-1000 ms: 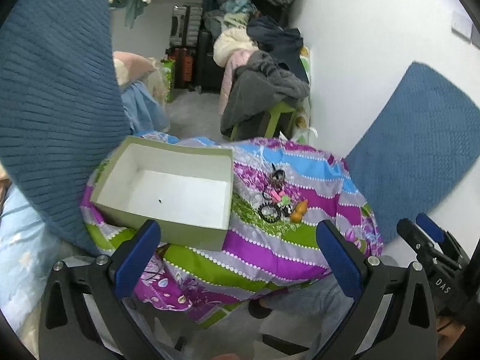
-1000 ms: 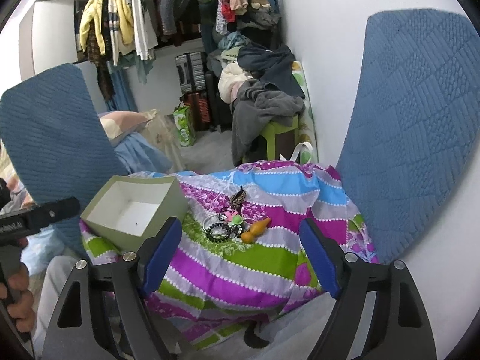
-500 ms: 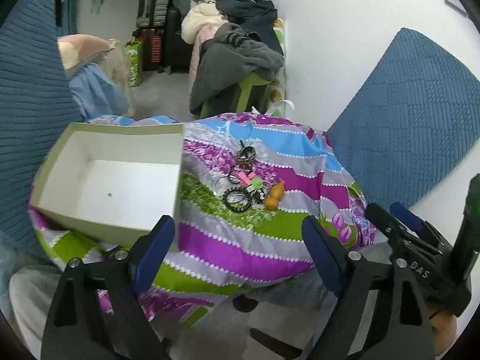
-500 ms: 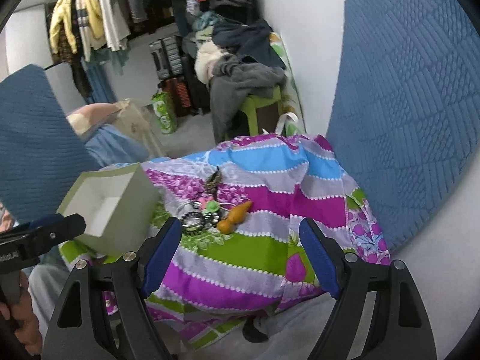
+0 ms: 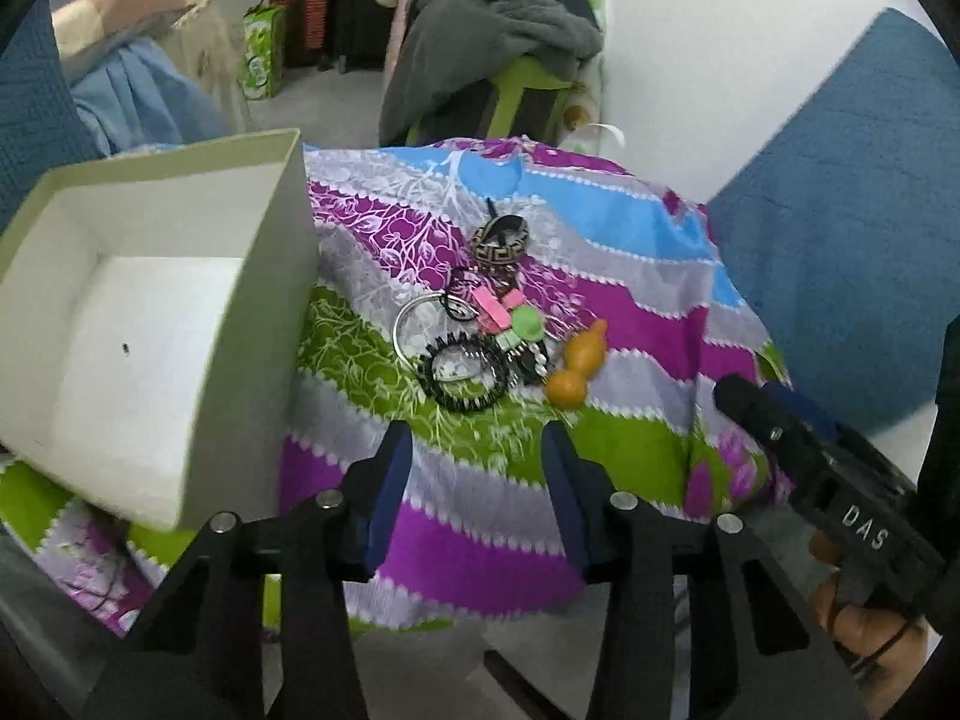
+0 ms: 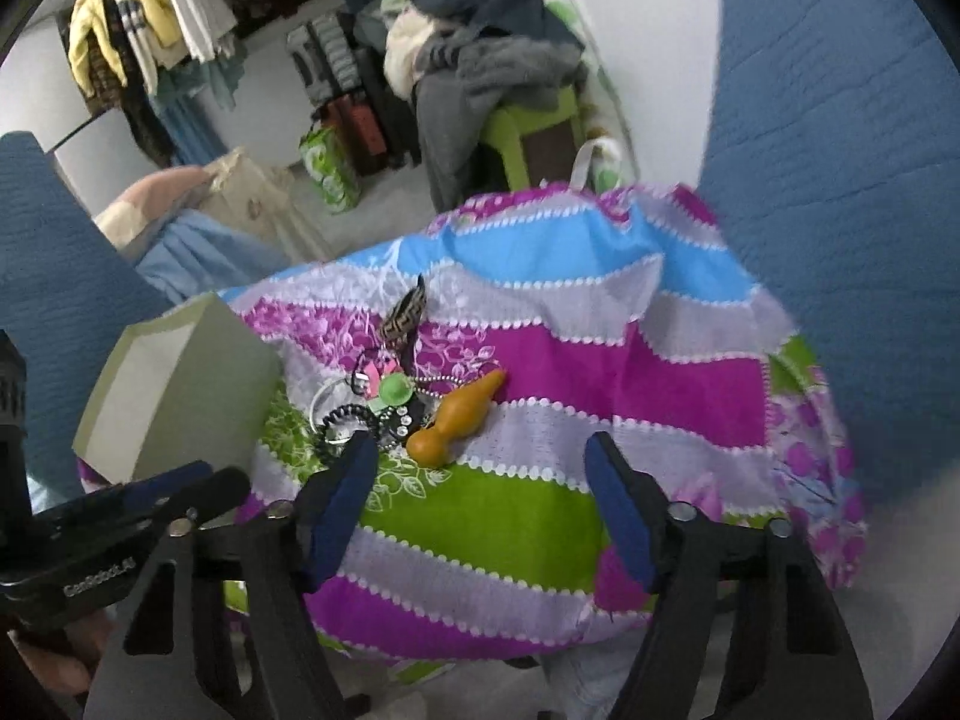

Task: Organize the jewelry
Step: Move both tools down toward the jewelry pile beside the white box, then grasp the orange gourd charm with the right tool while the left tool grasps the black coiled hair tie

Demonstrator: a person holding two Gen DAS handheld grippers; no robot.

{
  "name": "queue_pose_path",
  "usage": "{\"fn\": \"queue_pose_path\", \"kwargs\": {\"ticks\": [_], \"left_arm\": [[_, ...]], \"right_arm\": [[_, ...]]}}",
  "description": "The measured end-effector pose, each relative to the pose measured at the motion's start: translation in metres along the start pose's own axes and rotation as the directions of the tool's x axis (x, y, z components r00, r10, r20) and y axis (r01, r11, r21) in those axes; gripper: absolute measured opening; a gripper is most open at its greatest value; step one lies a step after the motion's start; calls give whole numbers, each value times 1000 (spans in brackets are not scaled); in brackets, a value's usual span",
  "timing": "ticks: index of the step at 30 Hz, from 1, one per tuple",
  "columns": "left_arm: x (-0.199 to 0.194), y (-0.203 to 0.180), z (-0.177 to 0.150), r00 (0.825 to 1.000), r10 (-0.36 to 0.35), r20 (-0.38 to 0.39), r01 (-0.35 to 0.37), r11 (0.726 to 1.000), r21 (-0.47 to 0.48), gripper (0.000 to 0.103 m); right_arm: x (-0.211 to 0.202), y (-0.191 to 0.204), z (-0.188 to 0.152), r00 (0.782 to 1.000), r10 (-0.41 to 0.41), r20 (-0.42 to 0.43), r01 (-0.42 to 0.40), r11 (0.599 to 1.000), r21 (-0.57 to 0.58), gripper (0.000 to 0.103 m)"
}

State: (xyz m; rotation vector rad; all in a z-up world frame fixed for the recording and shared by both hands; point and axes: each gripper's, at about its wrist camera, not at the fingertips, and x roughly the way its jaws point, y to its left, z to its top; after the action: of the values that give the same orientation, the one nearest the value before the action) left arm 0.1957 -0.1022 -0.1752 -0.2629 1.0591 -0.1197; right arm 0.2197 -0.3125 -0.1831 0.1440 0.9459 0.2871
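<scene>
**Small, tangled pieces waited beside an empty box**

The jewelry lay in one loose heap on a striped cloth (image 5: 600,312) draped over the bench, just right of the open box (image 5: 144,324), which held nothing but a dark speck. In the heap were a black spiral band (image 5: 465,373), a thin metal ring (image 5: 414,324), pink and green beads (image 5: 510,315), a patterned bangle (image 5: 499,242) and, at the right edge, an orange gourd charm (image 5: 577,367).

The left claw (image 5: 474,483) hung short of the heap, its jaws closing on nothing. The right claw (image 6: 480,483) stood likewise over bare cloth, closing and empty, with the gourd charm (image 6: 456,420) just ahead of it.

Every piece looked light. The gourd seemed hard and smooth, likely to slip, so its narrow waist looked the best hold. The spiral band should flex; pinching one side of its loop would serve. Overlapping pieces might drag along, and the soft cloth could bunch up.
</scene>
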Motion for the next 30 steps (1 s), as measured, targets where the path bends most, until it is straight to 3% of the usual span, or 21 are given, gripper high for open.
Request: {"fn": "queue_pose_path", "kwargs": {"ticks": [4,7,13,15,25,26,28,30], "left_arm": [[29,5,10,1000,4,-31,-5,1000,-27,31],[44,7,13,999,31,-40,-31,999,-21,28],[68,8,17,996,74,-46,-74,997,-2,23],[75,11,18,995,79,-59,-78,997,9,15],[86,13,19,991,127,-38,-124,990,71,14],[88,13,19,992,121,-36,-118,990,71,14],[88,13,21,992,119,-39,-116,991,69,14],[90,13,24,992,123,-40,-120,990,74,14]], "right_arm": [[29,-3,6,998,43,-48,-42,999,5,57],[53,-1,10,995,49,-88,-50,999,-8,47],[86,3,7,986,57,-155,-60,998,-15,44],[94,2,6,984,59,-169,-62,998,-10,44],[109,2,6,985,3,-172,-11,999,-47,44],[109,3,6,986,-10,-169,0,998,-60,43],[111,7,5,985,-49,-165,33,995,-99,30],[110,6,5,985,-41,-168,26,996,-86,30]]}}
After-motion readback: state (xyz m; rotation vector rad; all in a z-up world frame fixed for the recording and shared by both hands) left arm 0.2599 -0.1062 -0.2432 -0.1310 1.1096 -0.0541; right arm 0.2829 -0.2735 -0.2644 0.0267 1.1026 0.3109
